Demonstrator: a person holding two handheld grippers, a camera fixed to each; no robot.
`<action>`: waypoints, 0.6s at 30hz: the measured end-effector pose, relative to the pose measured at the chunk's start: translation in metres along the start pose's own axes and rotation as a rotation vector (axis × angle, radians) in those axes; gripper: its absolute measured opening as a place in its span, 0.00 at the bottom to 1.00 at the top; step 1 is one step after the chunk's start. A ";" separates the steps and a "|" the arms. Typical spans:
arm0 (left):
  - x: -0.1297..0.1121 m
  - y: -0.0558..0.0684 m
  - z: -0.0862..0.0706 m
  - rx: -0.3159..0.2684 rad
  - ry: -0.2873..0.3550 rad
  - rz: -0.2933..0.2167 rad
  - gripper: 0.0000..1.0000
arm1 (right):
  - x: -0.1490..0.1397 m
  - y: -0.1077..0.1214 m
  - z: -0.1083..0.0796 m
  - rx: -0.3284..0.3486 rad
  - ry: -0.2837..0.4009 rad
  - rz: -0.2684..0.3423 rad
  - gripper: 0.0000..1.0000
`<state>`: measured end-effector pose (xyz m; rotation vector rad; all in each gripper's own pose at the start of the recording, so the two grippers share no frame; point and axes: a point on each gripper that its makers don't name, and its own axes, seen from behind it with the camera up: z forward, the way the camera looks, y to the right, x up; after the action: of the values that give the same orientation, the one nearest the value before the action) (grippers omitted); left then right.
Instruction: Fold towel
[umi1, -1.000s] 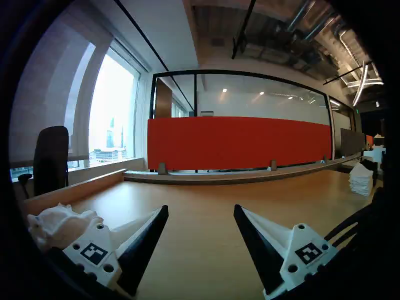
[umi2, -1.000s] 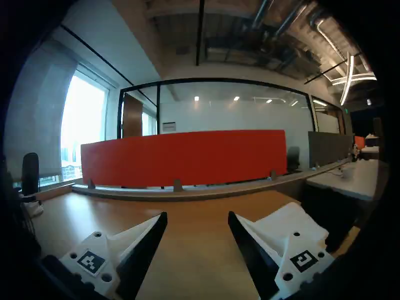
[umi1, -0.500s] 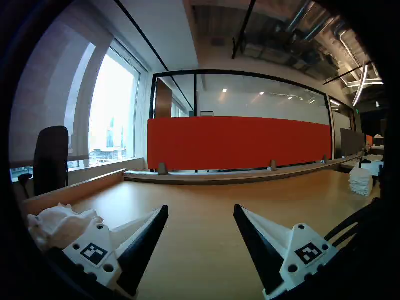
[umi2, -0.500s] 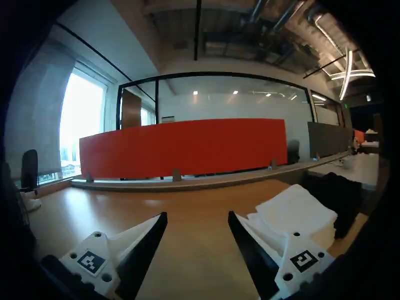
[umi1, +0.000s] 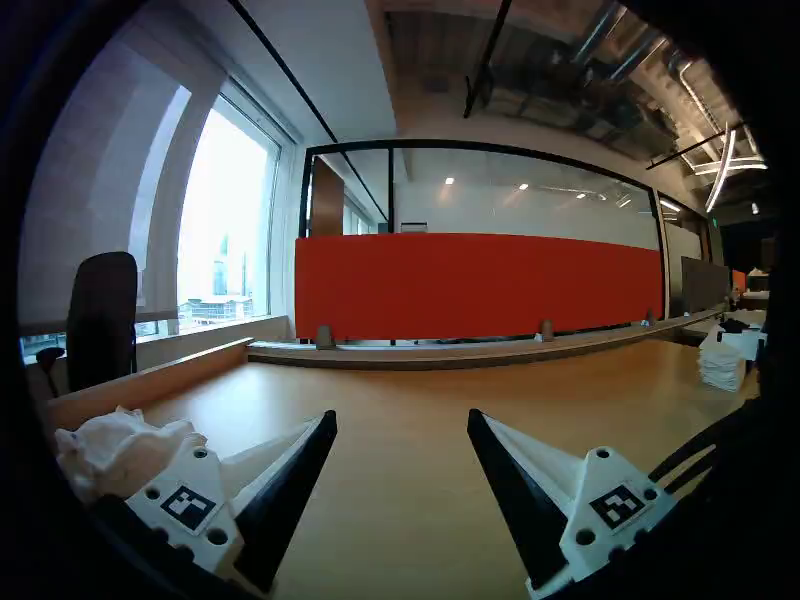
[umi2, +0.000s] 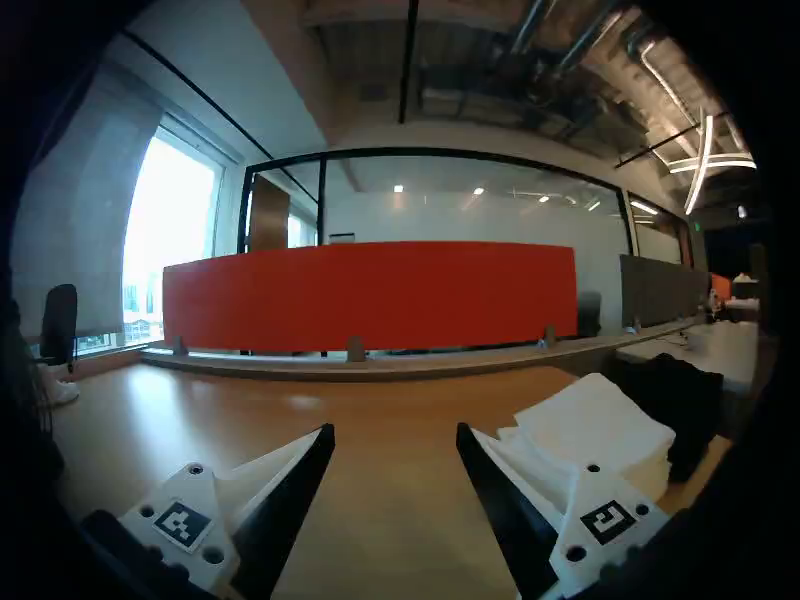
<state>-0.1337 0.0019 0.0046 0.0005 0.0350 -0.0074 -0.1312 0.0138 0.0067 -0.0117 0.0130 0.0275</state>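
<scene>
Both the left tool (umi1: 402, 420) and the right tool (umi2: 395, 432) are held level, fingers spread apart, gripping nothing.

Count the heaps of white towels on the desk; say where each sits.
2. A crumpled heap lies on the desk at the left of the left gripper view; a folded stack sits at the right of the right gripper view. More may be hidden.

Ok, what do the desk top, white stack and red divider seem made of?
The desk top looks like wood or wood-look laminate, satin: warm brown, soft window glare. The white stack is folded cloth, likely towels: matte, soft layered edges. The red divider is a matte panel, perhaps fabric-covered; too far to tell.
</scene>
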 end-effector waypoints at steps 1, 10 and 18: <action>0.000 0.000 0.000 0.000 0.000 0.000 0.97 | 0.000 -0.002 -0.001 0.002 0.001 -0.005 0.94; 0.000 0.000 0.000 0.000 0.000 0.000 0.97 | 0.003 -0.011 -0.004 0.010 0.009 -0.026 0.94; 0.001 0.000 0.000 0.000 0.000 0.000 0.97 | 0.003 -0.011 -0.005 0.014 0.009 -0.026 0.94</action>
<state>-0.1330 0.0022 0.0042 0.0005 0.0349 -0.0076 -0.1283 0.0028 0.0019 0.0017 0.0222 0.0009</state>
